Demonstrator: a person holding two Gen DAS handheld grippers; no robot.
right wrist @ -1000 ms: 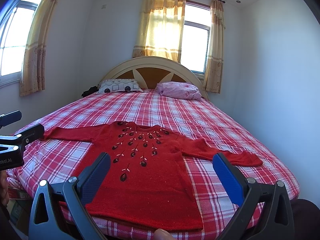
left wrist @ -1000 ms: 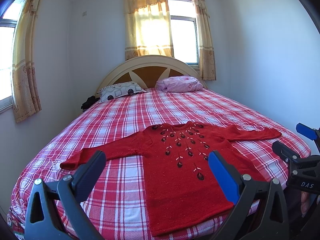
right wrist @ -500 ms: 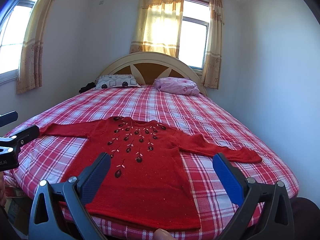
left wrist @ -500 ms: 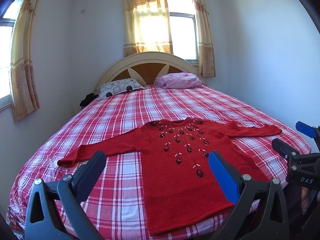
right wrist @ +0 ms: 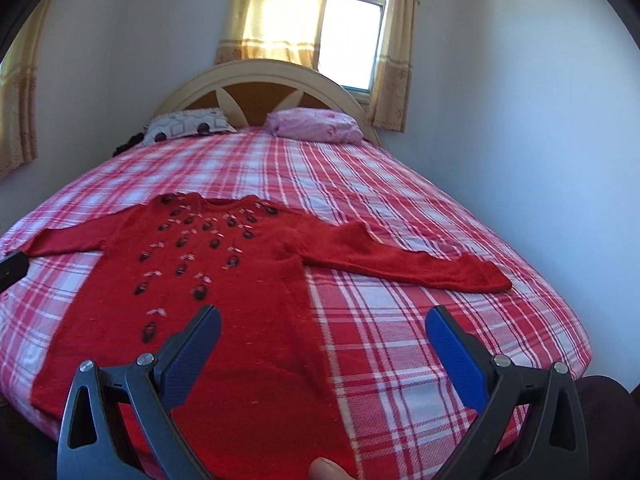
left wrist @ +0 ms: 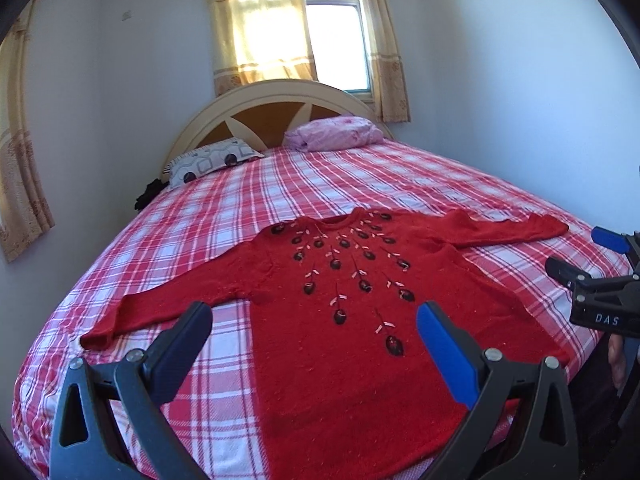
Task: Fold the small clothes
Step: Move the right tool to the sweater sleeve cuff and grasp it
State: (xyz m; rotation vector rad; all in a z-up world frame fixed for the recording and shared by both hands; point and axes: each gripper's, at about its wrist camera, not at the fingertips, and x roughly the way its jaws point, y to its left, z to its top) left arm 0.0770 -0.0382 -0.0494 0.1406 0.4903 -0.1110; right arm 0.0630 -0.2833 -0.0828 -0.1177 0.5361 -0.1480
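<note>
Red sweater (left wrist: 352, 320) flat, hand-held grippers apparently empty

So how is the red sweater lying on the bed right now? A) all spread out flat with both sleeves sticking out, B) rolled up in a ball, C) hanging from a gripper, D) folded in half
A: the red sweater lies flat on the checked bed, both sleeves stretched out sideways, and neither open gripper touches it.

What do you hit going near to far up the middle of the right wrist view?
Right gripper, jaws open → red sweater lying flat → bare plaid bedsheet → pink pillow → arched headboard → curtained window.
</note>
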